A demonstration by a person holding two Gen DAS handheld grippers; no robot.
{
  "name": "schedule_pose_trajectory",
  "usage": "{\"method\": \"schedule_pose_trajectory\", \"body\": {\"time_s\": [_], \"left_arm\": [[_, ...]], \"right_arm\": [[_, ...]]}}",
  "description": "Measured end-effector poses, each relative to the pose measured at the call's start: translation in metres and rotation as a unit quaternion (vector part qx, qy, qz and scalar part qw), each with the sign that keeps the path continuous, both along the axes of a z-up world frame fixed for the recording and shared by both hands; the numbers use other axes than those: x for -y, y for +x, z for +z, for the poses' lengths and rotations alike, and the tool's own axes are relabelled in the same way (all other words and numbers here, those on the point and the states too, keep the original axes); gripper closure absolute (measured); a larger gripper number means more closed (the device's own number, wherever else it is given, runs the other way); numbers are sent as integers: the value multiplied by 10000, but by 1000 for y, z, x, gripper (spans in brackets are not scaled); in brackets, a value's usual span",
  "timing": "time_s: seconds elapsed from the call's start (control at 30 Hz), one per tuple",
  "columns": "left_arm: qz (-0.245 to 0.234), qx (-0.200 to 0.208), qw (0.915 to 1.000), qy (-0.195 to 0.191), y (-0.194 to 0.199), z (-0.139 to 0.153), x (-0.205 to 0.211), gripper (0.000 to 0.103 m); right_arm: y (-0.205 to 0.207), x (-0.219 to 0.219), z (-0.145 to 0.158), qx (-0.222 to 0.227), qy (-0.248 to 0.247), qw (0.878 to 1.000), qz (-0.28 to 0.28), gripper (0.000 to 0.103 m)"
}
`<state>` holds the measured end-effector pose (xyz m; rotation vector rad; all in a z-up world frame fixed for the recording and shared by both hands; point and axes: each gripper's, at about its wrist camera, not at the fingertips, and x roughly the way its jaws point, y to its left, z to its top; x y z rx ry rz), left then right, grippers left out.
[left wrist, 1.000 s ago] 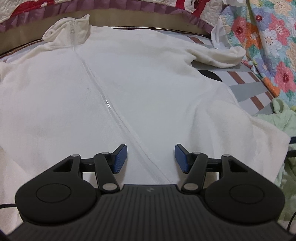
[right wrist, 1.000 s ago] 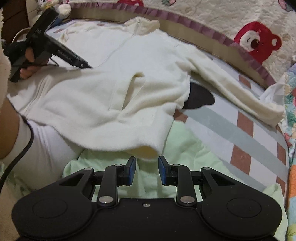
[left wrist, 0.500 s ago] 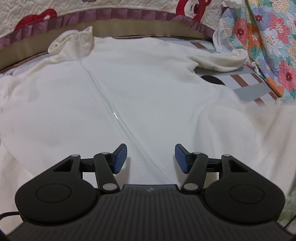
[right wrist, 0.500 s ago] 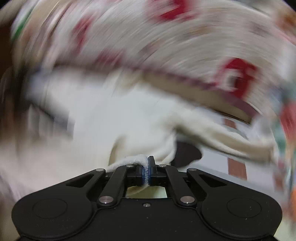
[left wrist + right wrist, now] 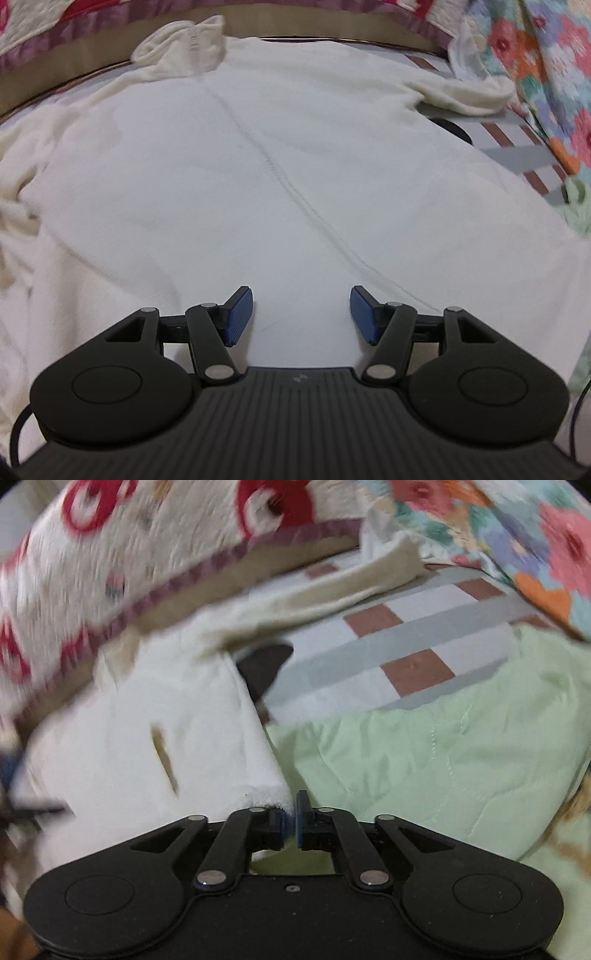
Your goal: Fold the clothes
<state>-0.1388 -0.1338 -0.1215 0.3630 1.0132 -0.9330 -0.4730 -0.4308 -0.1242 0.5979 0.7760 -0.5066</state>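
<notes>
A white fleece zip jacket (image 5: 280, 177) is lying spread across the bed, front side up, its zipper line (image 5: 295, 199) running from the stand-up collar (image 5: 184, 44) at the far edge down toward the near hem. The left gripper (image 5: 301, 314) is hovering over the lower front of the jacket with its blue pads (image 5: 238, 315) standing well apart and nothing between them; the zipper is passing just to the right of the gap. One sleeve (image 5: 465, 94) is stretching off to the far right, its cuff ending beside a floral quilt (image 5: 535, 66).

Seen from the right wrist, the right gripper (image 5: 290, 823) is sitting at the jacket's near right corner. Its jaws have just been opening a little and are now standing only a narrow slit apart; the fluffy hem corner (image 5: 267, 794) is resting against the left finger, but I cannot tell whether any cloth is actually pinched in the gap. The jacket's side edge is running away from the gripper toward the outstretched sleeve, with a slit pocket (image 5: 164, 755) showing on the front panel. To the right of the gripper a pale green quilted blanket (image 5: 443, 738) is lying, and beyond it a checked sheet (image 5: 406, 646) in grey, white and brown. A cream quilt with red bears (image 5: 147, 542) is bunching along the far side. This view is blurred with motion.
</notes>
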Motion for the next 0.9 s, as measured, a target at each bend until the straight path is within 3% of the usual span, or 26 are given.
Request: {"method": "schedule_pose_trajectory", "body": {"time_s": [0.1, 0.23, 0.3, 0.43, 0.57, 0.67, 0.8, 0.9], "left_arm": [[203, 221, 9995, 15, 10, 10, -9, 45], [689, 400, 9968, -35, 30, 22, -29, 45], [987, 541, 9936, 26, 41, 26, -43, 45], [1763, 775, 9811, 159, 67, 34, -84, 44], [2497, 913, 9633, 374, 87, 37, -127, 42], [2944, 747, 9521, 362, 95, 36, -164, 41], [3435, 212, 9388, 127, 95, 26, -210, 41], [3465, 49, 9379, 194, 88, 20, -219, 41]], "right_arm": [[-5, -5, 8, -241, -271, 9988, 337, 68], [-30, -4, 35, 325, -567, 9962, 569, 63], [-35, 0, 49, 765, -628, 9942, 426, 63], [-11, 15, 74, 1354, -504, 9892, 243, 61], [66, 26, 93, 1489, -3, 9846, 915, 60], [142, 19, 106, 1494, 334, 9729, 1734, 60], [247, -25, 118, 1255, 581, 9419, 3061, 60], [305, -71, 108, 1088, 735, 9109, 3912, 60]]}}
